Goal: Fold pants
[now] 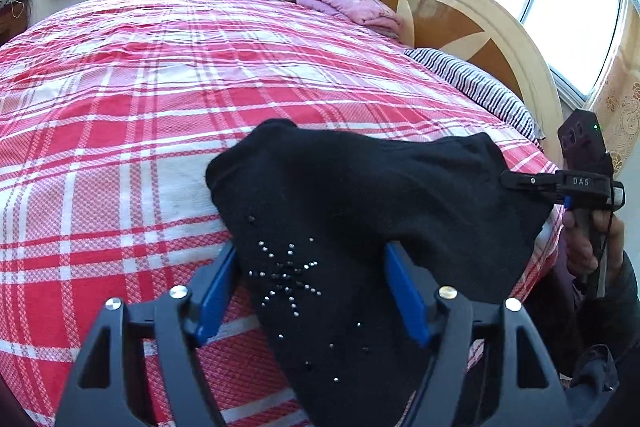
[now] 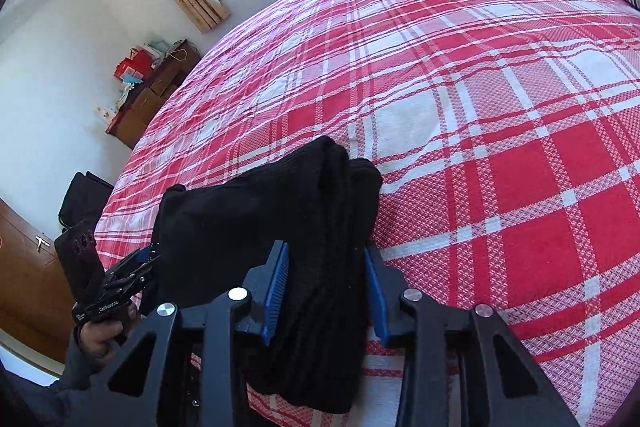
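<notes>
Black pants [image 1: 360,203] with a silver stud pattern lie bunched at the near edge of the bed. They also show in the right wrist view [image 2: 256,219]. My left gripper [image 1: 312,283] has its blue fingers [image 1: 216,291] spread, and the studded cloth lies between them; whether they press it is unclear. My right gripper [image 2: 326,287] straddles a thick folded bundle of the pants with blue fingers [image 2: 276,287] on both sides. In the left wrist view the right gripper [image 1: 516,181] touches the pants' right edge. In the right wrist view the left gripper [image 2: 140,267] meets the pants' left edge.
The bed has a red and white plaid cover [image 1: 160,99]. A folded pink quilt [image 1: 352,5] and a striped pillow [image 1: 480,87] lie by the wooden headboard [image 1: 472,27]. A brown dresser [image 2: 152,91] and a dark bag [image 2: 84,195] stand beside the bed.
</notes>
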`<state>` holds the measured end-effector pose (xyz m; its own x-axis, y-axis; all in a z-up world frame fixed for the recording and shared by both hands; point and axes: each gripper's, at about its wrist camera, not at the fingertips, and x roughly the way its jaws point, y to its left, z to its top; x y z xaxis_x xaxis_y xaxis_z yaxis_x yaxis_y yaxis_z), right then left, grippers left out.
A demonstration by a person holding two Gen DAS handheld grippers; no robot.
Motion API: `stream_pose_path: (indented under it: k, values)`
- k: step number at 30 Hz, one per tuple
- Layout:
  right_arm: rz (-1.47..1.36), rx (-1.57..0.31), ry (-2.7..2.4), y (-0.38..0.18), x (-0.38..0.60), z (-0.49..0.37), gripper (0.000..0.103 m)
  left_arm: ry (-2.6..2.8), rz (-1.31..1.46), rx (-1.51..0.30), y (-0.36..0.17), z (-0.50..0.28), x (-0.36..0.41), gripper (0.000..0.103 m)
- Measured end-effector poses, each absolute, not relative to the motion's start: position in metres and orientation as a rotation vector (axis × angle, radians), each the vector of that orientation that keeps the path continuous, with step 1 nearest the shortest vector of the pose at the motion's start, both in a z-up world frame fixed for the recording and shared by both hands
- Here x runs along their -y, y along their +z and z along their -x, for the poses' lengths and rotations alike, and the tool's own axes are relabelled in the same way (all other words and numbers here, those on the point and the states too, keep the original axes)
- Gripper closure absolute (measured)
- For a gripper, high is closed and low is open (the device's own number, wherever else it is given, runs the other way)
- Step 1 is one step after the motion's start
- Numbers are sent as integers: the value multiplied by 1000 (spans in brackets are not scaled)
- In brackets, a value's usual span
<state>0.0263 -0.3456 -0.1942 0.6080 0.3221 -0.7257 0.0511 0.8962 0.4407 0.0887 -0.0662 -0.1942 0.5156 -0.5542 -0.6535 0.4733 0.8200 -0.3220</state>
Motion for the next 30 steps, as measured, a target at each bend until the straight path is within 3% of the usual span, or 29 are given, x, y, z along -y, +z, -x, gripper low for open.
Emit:
stream_pose_path:
  k: [5,8,9,12,21,30]
  values:
    - [-420,-904,160,-195,343,-26,66,-627,138,-829,-195,-90,62,38]
    - [-463,-890,182,-194,349,-24,73,-637,172,-838,-195,-93,57,58]
    - [-477,-885,187,-195,350,-24,76,-640,195,-841,-196,-94,54,73]
    - [-485,-867,196,-192,349,-21,77,-653,248,-849,-196,-96,47,87]
    - [-422,-820,246,-154,330,-29,78,-657,285,-785,-167,-93,30,91]
    - [-313,-845,379,-131,262,-131,78,-498,232,-715,-136,-116,-28,91]
